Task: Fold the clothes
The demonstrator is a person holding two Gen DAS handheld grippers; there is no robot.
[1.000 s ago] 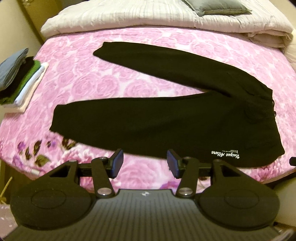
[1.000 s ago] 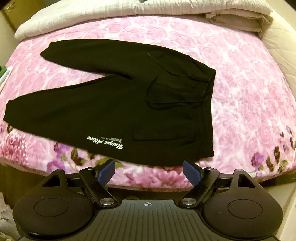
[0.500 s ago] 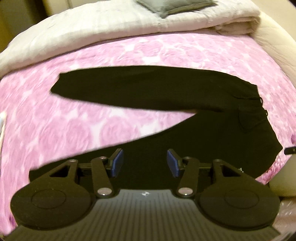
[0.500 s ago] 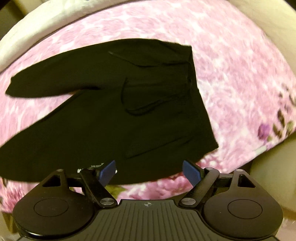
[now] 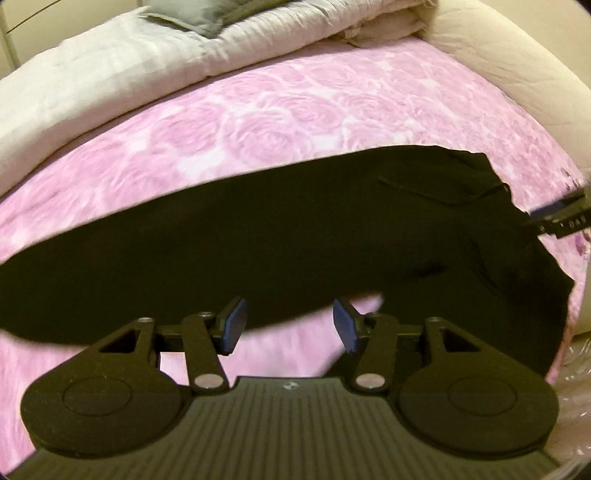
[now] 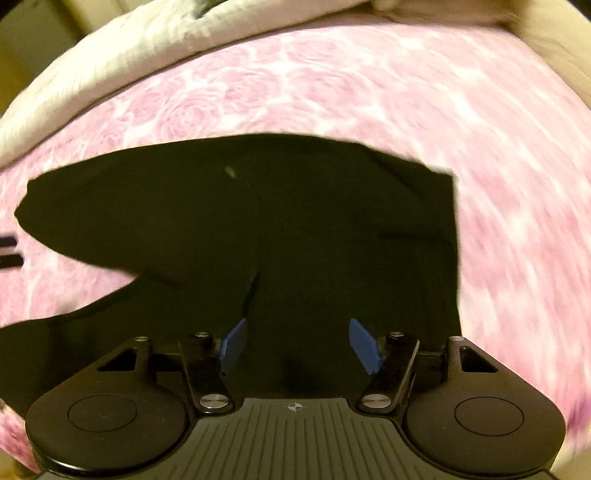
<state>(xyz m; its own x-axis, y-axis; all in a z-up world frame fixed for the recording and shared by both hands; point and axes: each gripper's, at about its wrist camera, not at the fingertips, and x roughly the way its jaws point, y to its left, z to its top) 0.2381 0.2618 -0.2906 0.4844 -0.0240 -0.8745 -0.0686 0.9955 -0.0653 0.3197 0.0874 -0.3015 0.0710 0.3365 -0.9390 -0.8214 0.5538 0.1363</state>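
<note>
Black trousers (image 5: 295,236) lie flat on the pink rose bedspread (image 5: 280,110), legs spread in a V toward the left, waistband at the right. My left gripper (image 5: 290,325) is open, hovering over the pink gap between the two legs, just below the far leg. In the right wrist view the trousers (image 6: 280,221) fill the middle, and my right gripper (image 6: 297,345) is open over the seat area near the waistband (image 6: 452,240). Nothing sits between either pair of blue pads. The other gripper's tip (image 5: 561,218) shows at the right edge of the left wrist view.
A folded pale quilt (image 5: 110,81) with a grey pillow (image 5: 207,14) runs along the far side of the bed. A beige padded bed frame (image 5: 517,66) curves round the right end. Pink bedspread (image 6: 498,129) lies beyond the waistband.
Both grippers have moved forward and lower over the bed; the trousers now loom much larger. The left gripper went from over the near leg to the gap between the legs. Both stayed open.
</note>
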